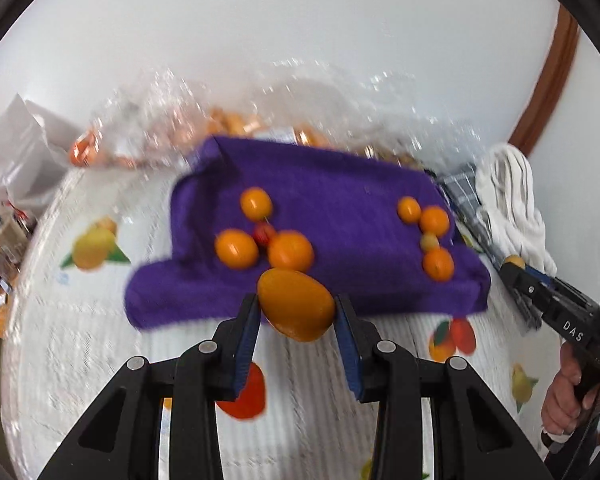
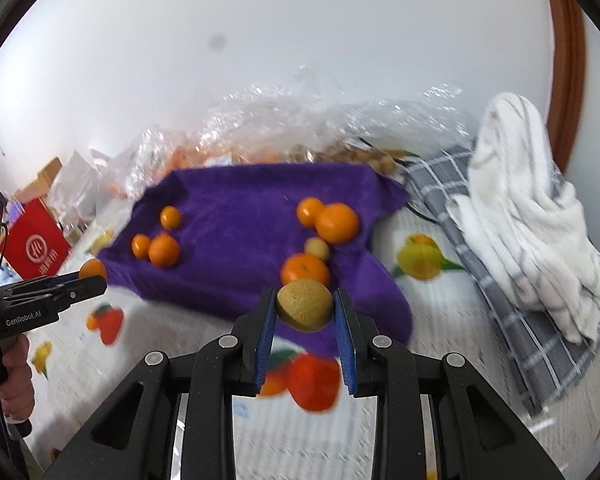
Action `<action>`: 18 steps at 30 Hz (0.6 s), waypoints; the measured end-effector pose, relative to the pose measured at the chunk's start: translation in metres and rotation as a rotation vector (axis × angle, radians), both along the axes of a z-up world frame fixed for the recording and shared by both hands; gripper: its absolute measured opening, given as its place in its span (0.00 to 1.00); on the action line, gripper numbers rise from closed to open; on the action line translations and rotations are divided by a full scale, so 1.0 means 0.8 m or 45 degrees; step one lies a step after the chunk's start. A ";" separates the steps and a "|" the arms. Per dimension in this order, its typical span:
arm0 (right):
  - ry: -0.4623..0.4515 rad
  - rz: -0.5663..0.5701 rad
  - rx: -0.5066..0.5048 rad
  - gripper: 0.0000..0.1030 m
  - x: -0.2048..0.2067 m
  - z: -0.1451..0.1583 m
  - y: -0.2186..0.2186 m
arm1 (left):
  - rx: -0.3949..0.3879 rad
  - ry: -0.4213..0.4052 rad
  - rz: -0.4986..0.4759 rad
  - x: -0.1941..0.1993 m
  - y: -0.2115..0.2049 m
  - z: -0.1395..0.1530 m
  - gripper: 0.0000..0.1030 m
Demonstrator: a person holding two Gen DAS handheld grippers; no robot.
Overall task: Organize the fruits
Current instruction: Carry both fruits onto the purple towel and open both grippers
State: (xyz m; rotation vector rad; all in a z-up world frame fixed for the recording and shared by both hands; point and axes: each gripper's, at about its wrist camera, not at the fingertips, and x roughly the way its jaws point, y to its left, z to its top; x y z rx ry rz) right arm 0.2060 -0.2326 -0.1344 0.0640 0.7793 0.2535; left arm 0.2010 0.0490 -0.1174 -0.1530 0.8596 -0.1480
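Observation:
A purple cloth (image 1: 332, 184) (image 2: 240, 200) lies on the fruit-print table cover. My left gripper (image 1: 296, 308) is shut on an orange (image 1: 296, 304), held just above the cloth's near edge. On the cloth's left sit three oranges (image 1: 236, 248) around a small red fruit (image 1: 263, 234). On its right lie three more oranges (image 1: 434, 221) and a pale yellow-green fruit (image 1: 429, 241). My right gripper (image 2: 305, 306) is shut on a yellow-green round fruit (image 2: 305, 309), over the cloth's near right part. From the right wrist view, the left gripper (image 2: 88, 276) shows at the left with its orange (image 2: 92, 269).
Crinkled clear plastic bags (image 1: 260, 96) with orange and brown contents stand behind the cloth. A white towel (image 2: 532, 216) on a grey checked cloth (image 2: 500, 320) lies at the right. A red box (image 2: 36, 240) and white papers (image 1: 24, 148) crowd the left. A person's hand (image 1: 564, 396) holds each gripper.

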 end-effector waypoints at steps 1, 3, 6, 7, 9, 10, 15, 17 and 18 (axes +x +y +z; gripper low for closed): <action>-0.004 0.001 -0.001 0.28 0.005 0.002 0.003 | 0.006 -0.013 0.007 0.006 0.005 0.006 0.35; -0.013 -0.006 -0.009 0.28 0.019 0.006 0.010 | 0.020 -0.035 0.023 0.016 0.009 0.014 0.35; -0.014 -0.029 0.004 0.28 0.041 0.009 0.015 | 0.020 -0.058 0.046 0.038 0.023 0.024 0.35; -0.004 -0.038 0.006 0.28 0.048 0.009 0.016 | 0.017 -0.063 0.053 0.042 0.026 0.025 0.35; 0.005 -0.074 -0.010 0.28 0.063 0.007 0.018 | 0.008 -0.066 0.076 0.054 0.036 0.027 0.35; 0.004 -0.075 -0.009 0.28 0.070 0.007 0.020 | 0.004 -0.066 0.085 0.060 0.041 0.028 0.35; 0.030 -0.043 -0.021 0.28 0.104 -0.011 0.036 | -0.019 -0.067 0.118 0.083 0.056 0.029 0.35; 0.051 -0.030 -0.050 0.28 0.117 -0.024 0.045 | -0.051 -0.053 0.123 0.093 0.060 0.024 0.35; 0.064 -0.021 -0.050 0.28 0.123 -0.030 0.047 | -0.065 -0.048 0.124 0.096 0.060 0.022 0.35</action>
